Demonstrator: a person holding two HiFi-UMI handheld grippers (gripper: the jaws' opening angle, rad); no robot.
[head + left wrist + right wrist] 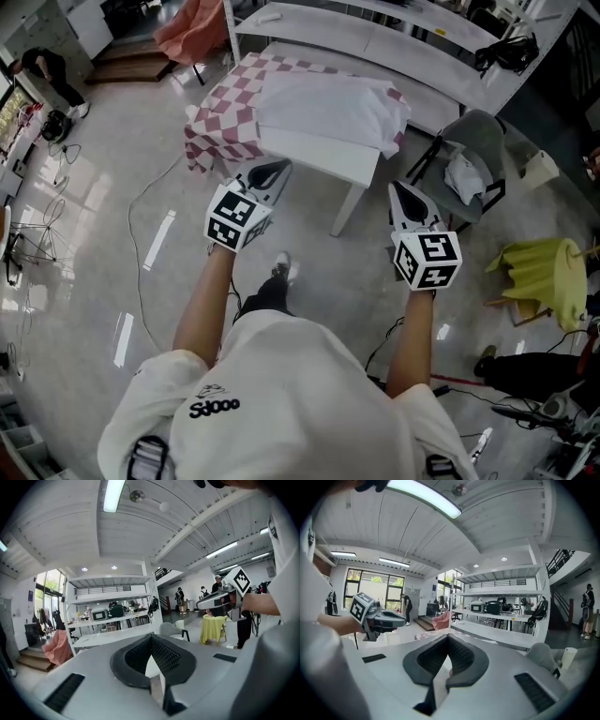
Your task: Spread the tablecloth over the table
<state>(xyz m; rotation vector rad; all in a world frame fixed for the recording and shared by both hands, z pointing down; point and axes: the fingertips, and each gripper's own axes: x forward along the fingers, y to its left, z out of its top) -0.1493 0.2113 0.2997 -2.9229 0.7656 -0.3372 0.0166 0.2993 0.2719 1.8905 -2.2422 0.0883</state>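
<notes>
Looking down in the head view, the red-checked tablecloth [225, 108] sits bunched and half folded back on the small white table [323, 155] at upper centre, with the left gripper [275, 172] and right gripper [403, 192] just short of its near edge, probably lining up a grab. Left gripper view: jaws pinched together on nothing. Right gripper view shows the same, closed and empty, so I reckon they'd have to open first.

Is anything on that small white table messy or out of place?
Yes. The checkered tablecloth is askew: it is bunched toward the left side of the table and droops off that corner, with a white part folded over the top. The table's near edge is bare.
</notes>
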